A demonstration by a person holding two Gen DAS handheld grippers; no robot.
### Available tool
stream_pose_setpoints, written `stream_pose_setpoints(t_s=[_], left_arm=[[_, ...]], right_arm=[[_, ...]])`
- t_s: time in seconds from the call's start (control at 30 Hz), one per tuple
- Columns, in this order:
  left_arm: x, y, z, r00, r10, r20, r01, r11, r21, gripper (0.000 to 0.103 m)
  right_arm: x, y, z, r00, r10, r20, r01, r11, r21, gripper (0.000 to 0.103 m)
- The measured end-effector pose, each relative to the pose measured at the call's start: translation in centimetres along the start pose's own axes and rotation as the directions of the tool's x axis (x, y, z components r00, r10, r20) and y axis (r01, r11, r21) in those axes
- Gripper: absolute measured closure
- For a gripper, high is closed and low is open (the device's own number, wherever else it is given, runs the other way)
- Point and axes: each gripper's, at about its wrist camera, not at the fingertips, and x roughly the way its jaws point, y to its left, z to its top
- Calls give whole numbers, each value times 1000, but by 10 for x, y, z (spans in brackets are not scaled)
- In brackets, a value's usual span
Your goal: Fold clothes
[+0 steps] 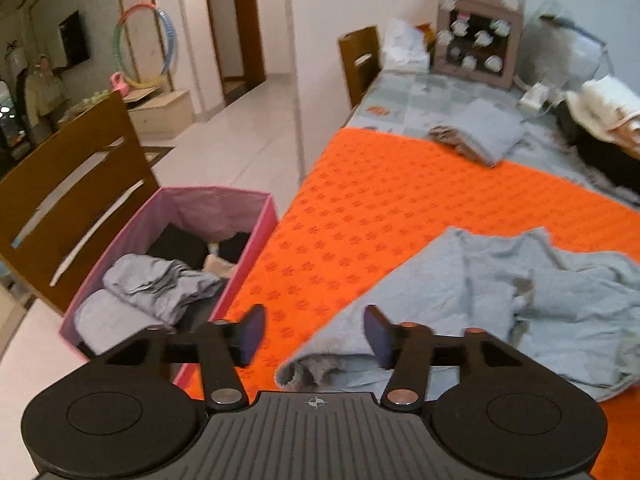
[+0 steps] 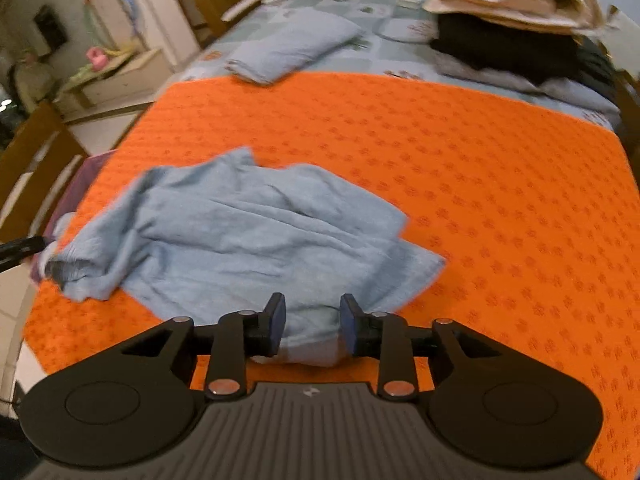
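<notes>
A pink fabric storage box (image 1: 256, 216) stands at the left edge of the bench, in front of a wooden chair (image 1: 76, 184), and holds folded grey and dark clothes. Just right of it the left hand-held gripper (image 1: 314, 334) hovers with its jaws wide apart and nothing between them, over the near left corner of a crumpled light blue garment (image 1: 500, 300). That garment lies on the orange patterned cloth (image 2: 480, 184) covering the near part of the bench; in the right wrist view its long axis runs from a bunched end at the left edge (image 2: 68, 268) across to a flatter corner at the right. The right hand-held gripper (image 2: 312, 326) is partly open, its pads either side of a raised fold at the garment's near edge; whether they pinch it I cannot tell. Farther back, beyond the orange cloth, lies a folded blue garment (image 2: 292, 46), and to its right a stack of dark and cream folded textiles (image 2: 516, 12).
</notes>
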Motion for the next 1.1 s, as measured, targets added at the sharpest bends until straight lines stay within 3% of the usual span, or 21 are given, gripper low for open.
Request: stream_pose_setpoints(t_s=[0.1, 0.2, 0.3, 0.33, 0.4, 0.5, 0.67, 0.83, 0.93, 1.1], left_arm=[[3, -9, 1, 999, -49, -6, 49, 998, 24, 37], [8, -19, 0, 996, -90, -24, 91, 994, 55, 36], [12, -27, -3, 992, -121, -38, 125, 988, 95, 31], [13, -30, -3, 991, -129, -41, 133, 985, 107, 30], [16, -36, -5, 988, -144, -51, 150, 979, 136, 30], [19, -46, -6, 986, -159, -58, 167, 968, 189, 30], [24, -60, -7, 983, -173, -66, 184, 953, 239, 29], [30, -68, -9, 977, -193, -87, 209, 944, 254, 29], [31, -70, -11, 975, -201, -92, 218, 942, 257, 28], [30, -66, -12, 974, -206, -97, 225, 941, 252, 28]], right_arm=[[8, -6, -3, 999, -43, -12, 43, 999, 16, 55], [17, -12, -8, 996, -78, -33, 79, 996, 46, 53], [23, -22, -13, 999, -42, -35, 46, 991, 124, 53], [25, -25, -14, 999, -30, -35, 35, 988, 150, 56], [22, -30, -15, 1000, -10, -14, 13, 982, 190, 96], [9, -35, -14, 999, 10, 36, -18, 973, 230, 96], [-34, -45, -14, 992, -57, 111, 30, 972, 234, 96], [-39, -65, -29, 988, -143, 55, 124, 956, 265, 96], [-38, -65, -36, 971, -238, 31, 223, 942, 249, 92], [-32, -32, -29, 990, -136, 49, 128, 983, 133, 81]])
